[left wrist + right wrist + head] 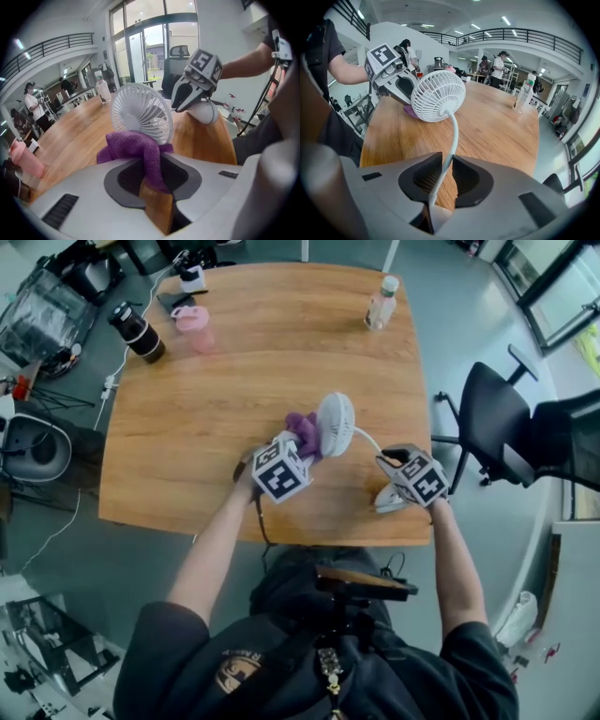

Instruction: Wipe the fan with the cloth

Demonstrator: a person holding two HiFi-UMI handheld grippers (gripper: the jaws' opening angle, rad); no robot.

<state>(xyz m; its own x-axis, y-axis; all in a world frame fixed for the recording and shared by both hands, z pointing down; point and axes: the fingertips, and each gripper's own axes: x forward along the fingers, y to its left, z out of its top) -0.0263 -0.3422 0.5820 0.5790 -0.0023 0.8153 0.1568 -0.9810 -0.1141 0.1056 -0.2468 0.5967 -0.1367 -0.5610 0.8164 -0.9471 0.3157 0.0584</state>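
A small white fan stands near the front edge of the wooden table [234, 381]. Its round grille head [336, 424] [140, 112] [438, 96] sits on a thin bent white neck [453, 136] above a white base [389, 499]. My left gripper [305, 446] [152, 173] is shut on a purple cloth [302, 430] [136, 145], which lies bunched against the lower edge of the grille. Behind the grille a corner of the cloth [410, 111] shows. My right gripper [386, 463] [443, 176] is shut on the fan's neck, just below the head.
A clear bottle [381, 303] stands at the table's far right. A pink cup [192, 322] and a black cylinder [138, 332] stand at the far left. A black office chair [497, 423] is off the right edge. Bags and cables lie on the floor at the left.
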